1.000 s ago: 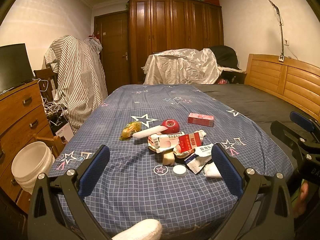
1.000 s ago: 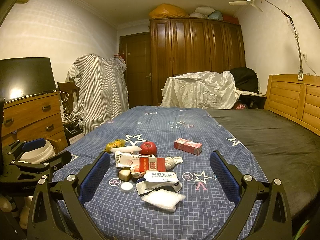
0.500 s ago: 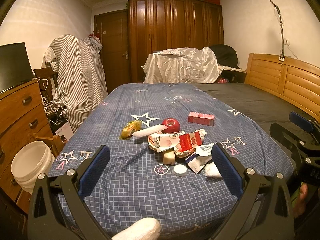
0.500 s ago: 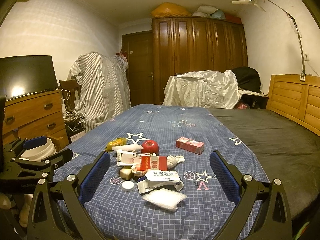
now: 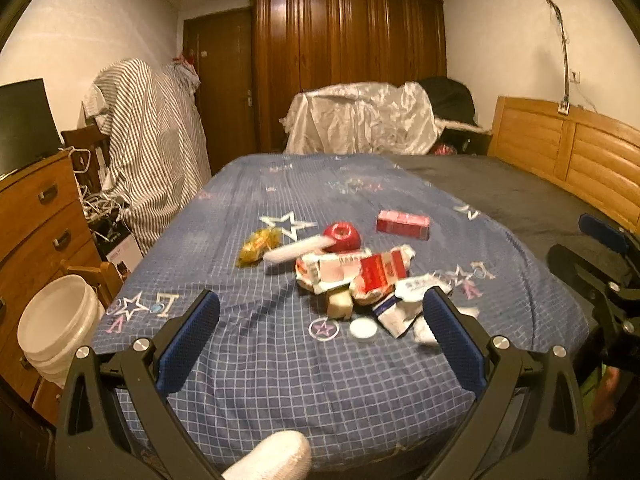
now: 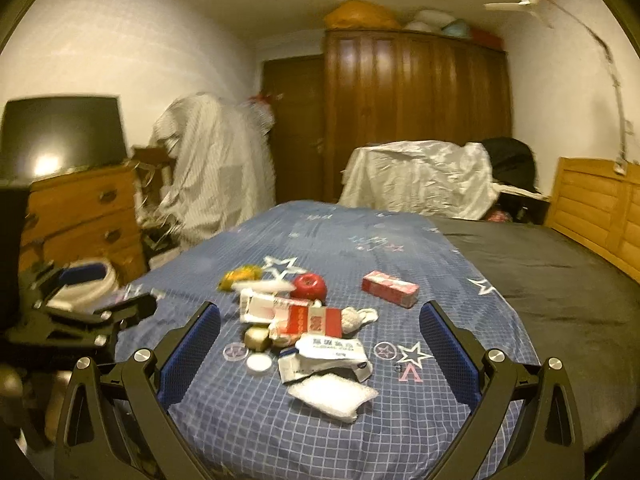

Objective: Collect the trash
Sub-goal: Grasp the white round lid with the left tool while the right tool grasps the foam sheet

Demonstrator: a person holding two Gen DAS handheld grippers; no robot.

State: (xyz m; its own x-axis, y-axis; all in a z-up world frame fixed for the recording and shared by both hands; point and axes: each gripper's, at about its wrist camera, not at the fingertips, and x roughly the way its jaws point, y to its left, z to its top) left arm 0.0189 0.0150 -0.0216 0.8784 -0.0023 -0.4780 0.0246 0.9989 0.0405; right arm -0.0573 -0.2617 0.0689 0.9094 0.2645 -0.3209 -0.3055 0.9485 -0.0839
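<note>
On the bed (image 5: 280, 380), near its foot, the trash (image 6: 304, 332) lies heaped on the blue cover, an apple (image 6: 309, 286) and pink box (image 6: 390, 288) just behind. Left tool (image 5: 320, 344) and right tool (image 6: 320, 352) hang above, both released, empty.

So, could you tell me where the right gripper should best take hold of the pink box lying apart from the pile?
Probably across its short width, near the middle. The pink box lies flat on the blue bedspread, long axis running left-right and slightly toward the camera, with clear cloth all round. The open right gripper could come from above, fingers on the two long sides.
</note>
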